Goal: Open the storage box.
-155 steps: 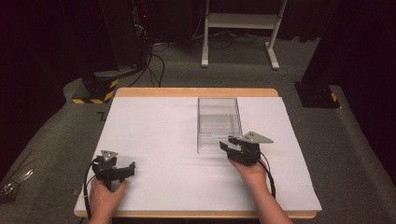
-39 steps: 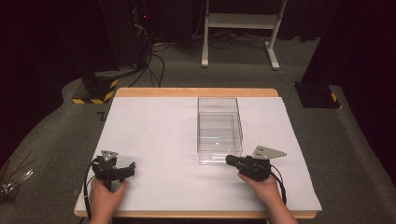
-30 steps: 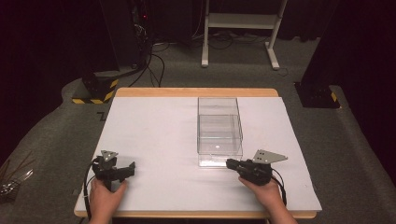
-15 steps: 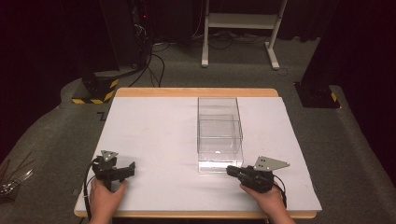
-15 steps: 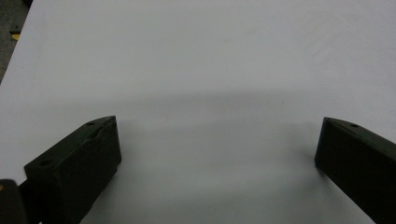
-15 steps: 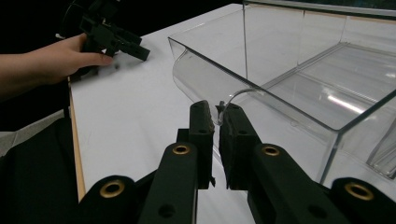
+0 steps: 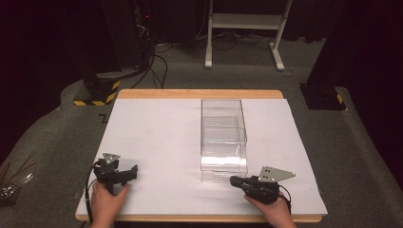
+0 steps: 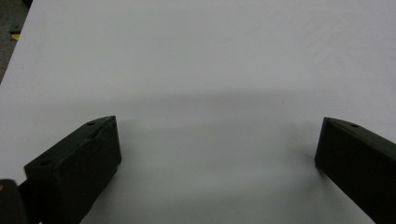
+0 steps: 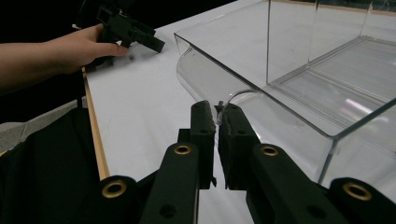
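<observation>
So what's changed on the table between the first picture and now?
The right gripper has drawn back toward the person, its fingers pinched on the handle of the clear drawer, which has slid partway out of the clear box at the near end. The left gripper, open, rests in the same spot on the white table, and the box has not shifted.

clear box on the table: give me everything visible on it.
The clear box looks like transparent plastic: a long rectangular shell, open on top, standing on the white table cover right of centre. A drawer-like inner part is slid out toward the person, with a curved near lip. It looks empty. The right tongs are shut on a thin edge at that lip.
</observation>
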